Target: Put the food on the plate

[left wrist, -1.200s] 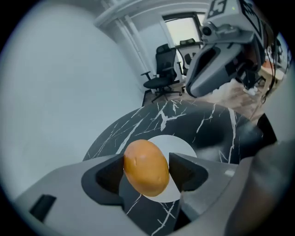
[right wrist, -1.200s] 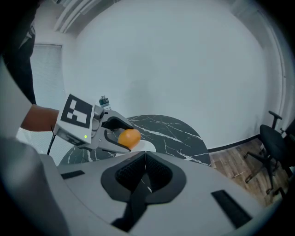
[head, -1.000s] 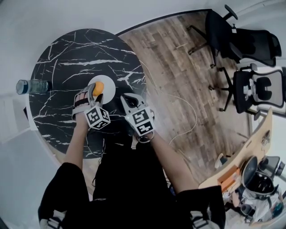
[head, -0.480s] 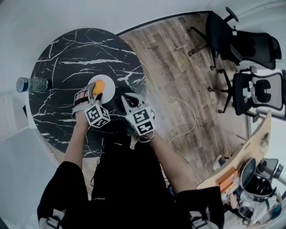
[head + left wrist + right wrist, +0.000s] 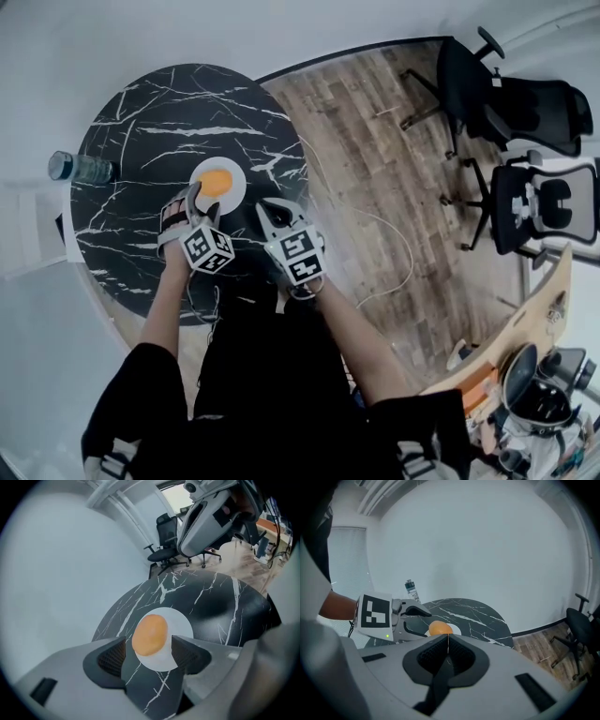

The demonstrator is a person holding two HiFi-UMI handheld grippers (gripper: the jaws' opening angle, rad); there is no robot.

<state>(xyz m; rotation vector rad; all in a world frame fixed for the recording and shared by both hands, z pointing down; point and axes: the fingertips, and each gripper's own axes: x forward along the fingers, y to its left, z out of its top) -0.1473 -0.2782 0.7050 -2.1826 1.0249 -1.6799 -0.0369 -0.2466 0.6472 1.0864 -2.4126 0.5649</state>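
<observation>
Hovering left gripper, down-tilted, near plate

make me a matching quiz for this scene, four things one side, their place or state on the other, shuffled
1 food
2 bottle
3 left gripper
4 right gripper

a shut
b on the plate
c open
d at the table edge

Pairs: 1-b, 2-d, 3-c, 4-a

Plates: one counted, ahead of left gripper
Food pieces: one
Bottles: one
Chairs: two
Tables: one
</observation>
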